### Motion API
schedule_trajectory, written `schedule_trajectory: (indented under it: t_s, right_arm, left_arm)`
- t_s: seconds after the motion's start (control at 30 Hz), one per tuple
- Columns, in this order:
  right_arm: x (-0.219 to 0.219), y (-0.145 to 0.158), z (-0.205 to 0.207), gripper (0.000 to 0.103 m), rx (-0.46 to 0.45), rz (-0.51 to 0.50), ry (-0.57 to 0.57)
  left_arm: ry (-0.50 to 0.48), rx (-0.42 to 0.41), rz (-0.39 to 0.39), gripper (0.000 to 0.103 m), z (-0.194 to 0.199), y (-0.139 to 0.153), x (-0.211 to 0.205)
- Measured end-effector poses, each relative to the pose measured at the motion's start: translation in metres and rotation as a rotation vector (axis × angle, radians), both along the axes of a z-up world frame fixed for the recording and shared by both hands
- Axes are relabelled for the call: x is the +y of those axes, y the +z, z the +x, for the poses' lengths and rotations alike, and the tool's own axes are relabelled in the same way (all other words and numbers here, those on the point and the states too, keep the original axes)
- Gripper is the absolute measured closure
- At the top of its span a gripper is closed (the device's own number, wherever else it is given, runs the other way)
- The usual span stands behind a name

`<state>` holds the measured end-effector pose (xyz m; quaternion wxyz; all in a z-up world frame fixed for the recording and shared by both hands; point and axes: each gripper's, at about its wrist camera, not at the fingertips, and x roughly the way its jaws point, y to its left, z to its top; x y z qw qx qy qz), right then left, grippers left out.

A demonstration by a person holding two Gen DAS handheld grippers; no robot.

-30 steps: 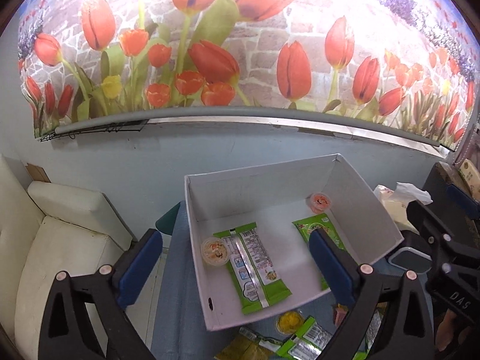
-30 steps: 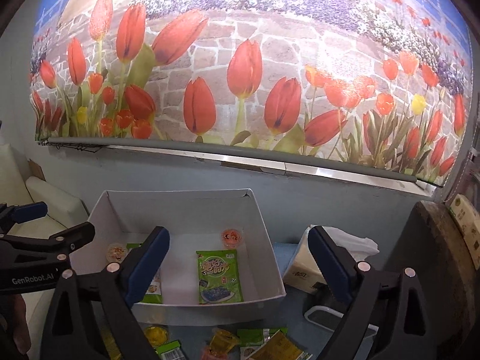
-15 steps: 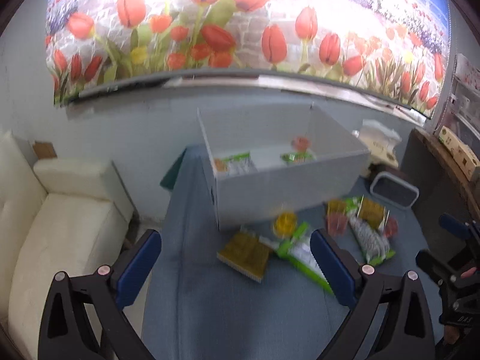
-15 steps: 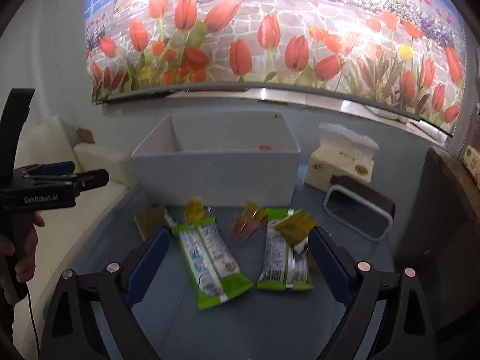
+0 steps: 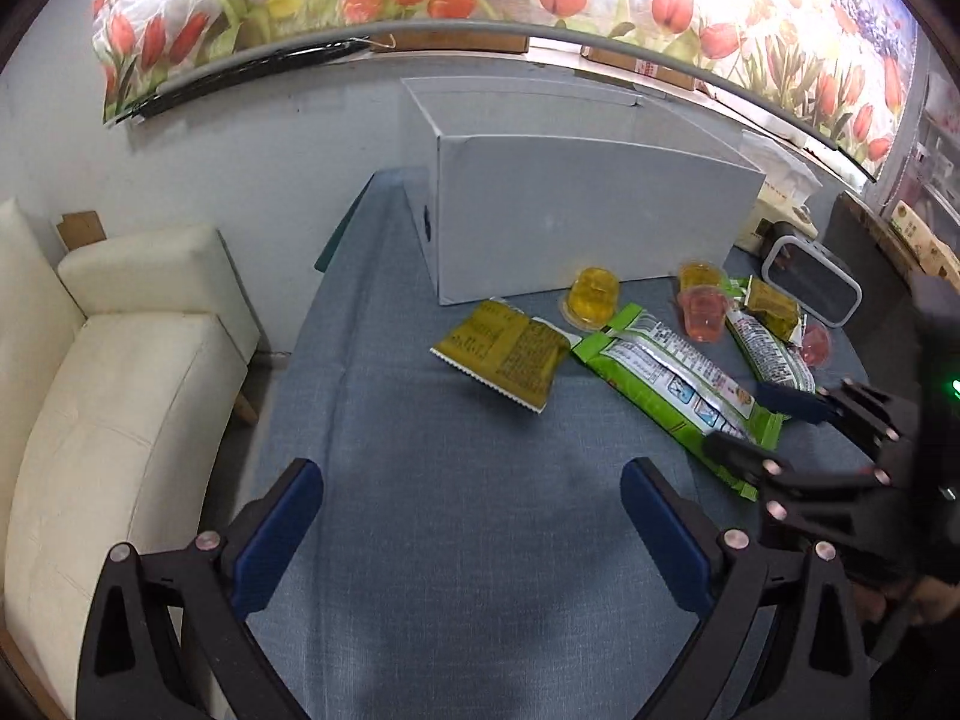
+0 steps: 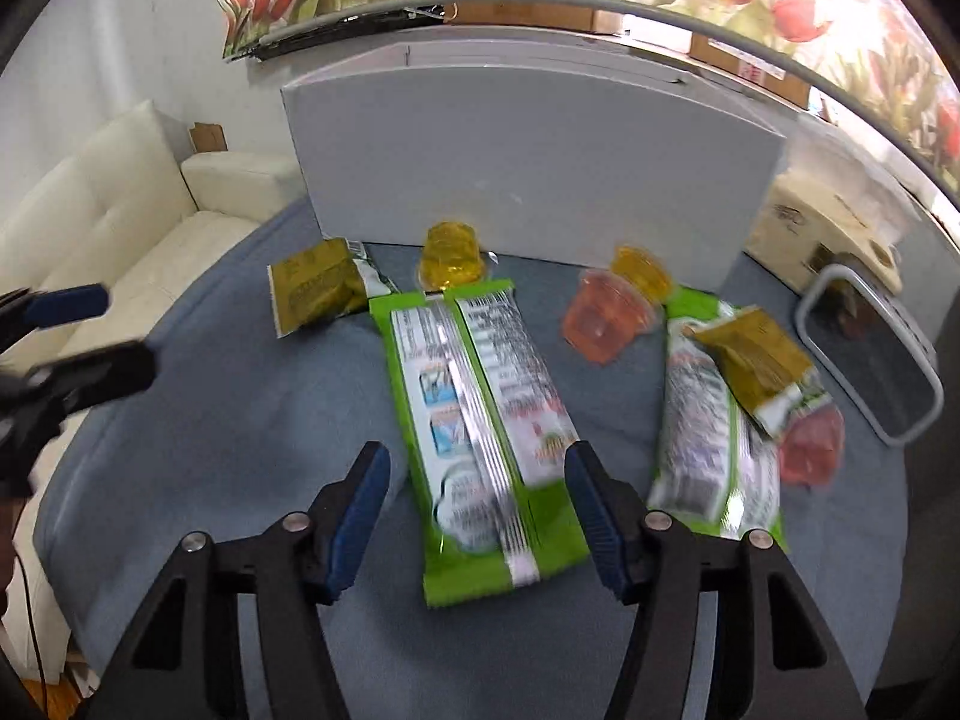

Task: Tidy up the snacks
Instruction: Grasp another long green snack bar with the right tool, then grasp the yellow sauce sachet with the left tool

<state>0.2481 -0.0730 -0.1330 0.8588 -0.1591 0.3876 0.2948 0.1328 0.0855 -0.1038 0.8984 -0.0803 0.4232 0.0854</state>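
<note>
A white box (image 5: 588,210) stands at the back of the blue table; it also shows in the right wrist view (image 6: 528,162). In front of it lie snacks: a long green packet (image 6: 480,420), a second green packet (image 6: 708,438), two olive packets (image 6: 318,288) (image 6: 756,360), yellow jelly cups (image 6: 450,252) and pink jelly cups (image 6: 606,318). My right gripper (image 6: 477,468) is open, its fingers on either side of the near end of the long green packet (image 5: 672,372). My left gripper (image 5: 471,498) is open and empty over bare cloth, short of the olive packet (image 5: 504,354).
A white tissue box (image 6: 822,234) and a small white-framed mirror (image 6: 870,360) sit at the table's right. A cream sofa (image 5: 108,396) stands to the left of the table. A tulip mural covers the wall behind.
Both grippers have pulled back from above the box and dropped low over the table. The right gripper now straddles the long green packet; the box's inside is out of view.
</note>
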Motion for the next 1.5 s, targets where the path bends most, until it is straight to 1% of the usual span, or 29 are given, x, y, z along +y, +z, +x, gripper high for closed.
schedule_trajectory:
  t_s: [0.1, 0.2, 0.23, 0.3, 0.43, 0.5, 0.53, 0.57, 0.6, 0.67, 0.73, 0.83, 0.9, 0.97, 1.03, 1.1, 1.17, 1.23, 1.37, 1.43, 1.5]
  right_arm:
    - [0.009, -0.005, 0.018, 0.037, 0.014, -0.018, -0.003]
    - [0.011, -0.006, 0.032, 0.032, 0.068, 0.002, 0.002]
    - [0.012, -0.005, 0.032, 0.031, 0.071, 0.003, 0.007]
    - [0.017, -0.007, 0.034, 0.025, 0.081, -0.013, 0.023]
    - [0.025, -0.015, 0.031, 0.024, 0.051, -0.06, 0.028]
    - [0.024, -0.017, 0.031, 0.024, 0.05, -0.041, 0.029]
    - [0.023, -0.017, 0.03, 0.024, 0.052, -0.031, 0.028]
    - [0.021, -0.016, 0.029, 0.027, 0.049, -0.033, 0.026]
    - [0.019, -0.015, 0.028, 0.032, 0.049, -0.032, 0.021]
    - [0.014, -0.012, 0.023, 0.035, 0.049, -0.03, 0.013]
    - [0.01, -0.01, 0.014, 0.035, 0.052, -0.019, 0.021]
    - [0.001, -0.008, 0.004, 0.036, 0.039, -0.016, 0.013]
    - [-0.007, -0.004, -0.005, 0.036, 0.027, -0.008, 0.007]
    - [-0.015, 0.003, -0.012, 0.036, 0.017, 0.003, -0.008]
    - [-0.025, 0.01, -0.018, 0.036, 0.014, 0.017, -0.035]
    - [-0.032, 0.018, -0.027, 0.036, -0.002, 0.022, -0.054]
    - [-0.036, 0.024, -0.036, 0.036, -0.023, 0.008, -0.066]
    - [-0.043, 0.03, -0.041, 0.036, -0.036, 0.008, -0.076]
    - [-0.05, 0.038, -0.049, 0.036, -0.046, 0.018, -0.085]
    - [-0.053, 0.039, -0.051, 0.036, -0.048, 0.025, -0.093]
    - [-0.055, 0.038, -0.05, 0.036, -0.041, 0.042, -0.102]
  left_arm:
    - [-0.004, -0.006, -0.01, 0.001, -0.002, 0.001, 0.002]
    - [-0.014, -0.011, -0.021, 0.001, -0.002, 0.003, 0.002]
    - [-0.013, -0.015, -0.022, 0.001, -0.002, 0.004, 0.003]
    - [-0.02, -0.02, -0.023, 0.001, -0.001, 0.005, 0.001]
    - [-0.028, -0.015, -0.012, 0.001, 0.002, 0.004, -0.002]
    - [-0.033, -0.017, -0.003, 0.001, 0.002, 0.004, -0.004]
    - [-0.036, -0.016, 0.0, 0.001, 0.003, 0.004, -0.004]
    - [-0.036, -0.015, 0.006, 0.001, 0.005, 0.002, -0.004]
    - [-0.039, -0.015, 0.009, 0.001, 0.007, 0.001, -0.004]
    - [-0.043, -0.013, 0.012, 0.001, 0.012, -0.002, -0.002]
    - [-0.049, -0.002, 0.008, 0.001, 0.022, -0.007, 0.0]
    - [-0.074, 0.007, 0.021, 0.001, 0.038, -0.014, -0.001]
    - [-0.09, 0.016, 0.058, 0.001, 0.05, -0.018, -0.003]
    - [-0.109, 0.014, 0.068, 0.001, 0.059, -0.019, -0.005]
    - [-0.103, 0.028, 0.082, 0.001, 0.073, -0.023, -0.004]
    - [-0.106, 0.042, 0.07, 0.001, 0.086, -0.029, -0.001]
    - [-0.096, 0.055, 0.081, 0.002, 0.1, -0.038, 0.002]
    - [-0.109, 0.074, 0.087, 0.002, 0.111, -0.045, 0.002]
    - [-0.125, 0.092, 0.073, 0.002, 0.12, -0.055, 0.002]
    - [-0.122, 0.086, 0.043, 0.003, 0.123, -0.057, 0.006]
    - [-0.115, 0.071, 0.043, 0.006, 0.124, -0.057, 0.008]
